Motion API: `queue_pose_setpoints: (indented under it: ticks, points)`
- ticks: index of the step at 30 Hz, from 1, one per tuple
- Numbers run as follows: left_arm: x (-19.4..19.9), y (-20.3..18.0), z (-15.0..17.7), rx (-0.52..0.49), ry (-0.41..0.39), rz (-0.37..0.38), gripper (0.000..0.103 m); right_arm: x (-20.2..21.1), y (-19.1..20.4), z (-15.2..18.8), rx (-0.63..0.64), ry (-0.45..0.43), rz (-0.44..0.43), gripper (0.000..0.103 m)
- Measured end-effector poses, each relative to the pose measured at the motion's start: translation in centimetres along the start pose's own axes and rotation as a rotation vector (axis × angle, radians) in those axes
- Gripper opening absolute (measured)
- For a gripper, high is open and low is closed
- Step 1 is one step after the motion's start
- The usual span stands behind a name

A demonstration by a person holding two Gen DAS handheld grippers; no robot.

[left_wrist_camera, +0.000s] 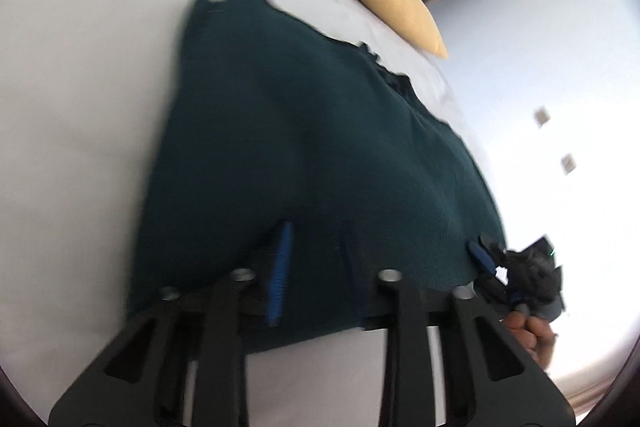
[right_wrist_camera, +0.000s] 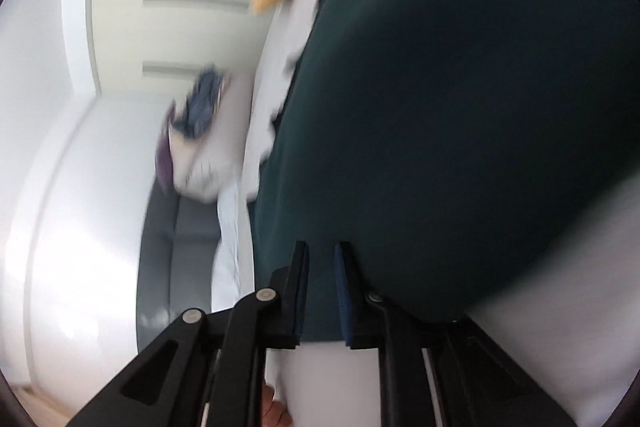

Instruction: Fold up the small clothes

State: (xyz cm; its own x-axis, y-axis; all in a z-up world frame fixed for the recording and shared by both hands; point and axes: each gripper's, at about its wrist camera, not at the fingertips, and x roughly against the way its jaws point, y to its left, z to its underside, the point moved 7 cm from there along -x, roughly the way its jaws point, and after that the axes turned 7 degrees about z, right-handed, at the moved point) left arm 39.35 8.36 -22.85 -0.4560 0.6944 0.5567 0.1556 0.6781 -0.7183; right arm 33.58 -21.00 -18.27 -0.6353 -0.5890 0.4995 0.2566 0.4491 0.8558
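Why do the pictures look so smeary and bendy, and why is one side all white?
Left wrist view: the green cloth and pillow have smeared edges from motion blur, the fisheye bends the bed, and the right side glares white. Right wrist view: blurrier still, the cloth looks like a dark blob, the pile of clothes is streaked, and the wall on the left is washed out.

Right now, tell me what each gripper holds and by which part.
Both hold the dark green garment by its near edge: the left gripper at one spot, the right gripper near the other corner.
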Motion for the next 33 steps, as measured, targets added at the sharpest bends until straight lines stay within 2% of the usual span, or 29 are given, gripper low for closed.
queue_pose_setpoints:
  ticks: [2,5,8,10,13,16,17,18,19,20,22,23,24,27,28,33]
  points:
    - [1.0,1.4,0.1,0.053,-0.021,0.053,0.022,3.8,-2.0,-2.6,-0.052,-0.094,0.003,0.014]
    - [2.1,2.4,0.1,0.052,-0.032,0.046,0.022,7.6,-4.1,-5.4,-0.118,-0.191,0.001,0.014]
    - [2.4,3.4,-0.1,0.080,-0.042,0.053,0.022,10.2,-5.5,-6.1,-0.139,-0.241,-0.006,0.014]
    - [2.9,4.4,-0.2,0.125,-0.051,0.086,0.022,10.9,-5.6,-6.0,-0.144,-0.270,0.003,0.014]
    - [3.8,5.4,-0.2,0.156,-0.055,0.091,0.022,11.7,-5.5,-5.5,-0.163,-0.302,0.015,0.019]
    - [6.0,5.6,-0.2,0.179,-0.081,0.069,0.022,11.8,-3.9,-4.6,-0.145,-0.338,0.063,0.038]
    - [7.1,5.9,-0.4,0.184,-0.109,0.056,0.022,12.2,-3.3,-4.2,-0.131,-0.352,0.072,0.049]
    - [8.1,6.2,-0.4,0.195,-0.132,0.026,0.023,12.6,-2.7,-4.0,-0.120,-0.364,0.071,0.055]
    - [8.9,6.8,-0.8,0.211,-0.152,-0.004,0.023,13.3,-2.5,-4.1,-0.112,-0.370,0.064,0.056]
    - [9.4,7.4,-1.4,0.239,-0.166,0.007,0.025,13.9,-2.0,-4.0,-0.102,-0.372,0.053,0.056]
    - [9.4,7.7,-2.1,0.291,-0.172,0.049,0.041,14.1,-0.6,-3.6,-0.078,-0.363,0.030,0.058]
    - [9.2,7.8,-2.4,0.305,-0.165,0.052,0.068,13.7,0.3,-3.4,-0.062,-0.350,0.022,0.060]
    - [8.9,7.5,-2.7,0.302,-0.161,0.058,0.082,13.2,1.1,-3.3,-0.045,-0.331,0.016,0.063]
    - [6.4,5.6,-4.0,0.270,-0.094,0.104,0.085,10.8,4.1,-2.9,0.017,-0.258,0.001,0.063]
    - [5.0,5.1,-4.1,0.275,-0.046,0.126,0.085,10.0,4.9,-2.6,0.038,-0.238,-0.006,0.063]
    - [0.8,4.9,-5.4,0.324,0.050,0.147,0.085,6.4,7.5,-1.2,0.109,-0.145,-0.017,0.063]
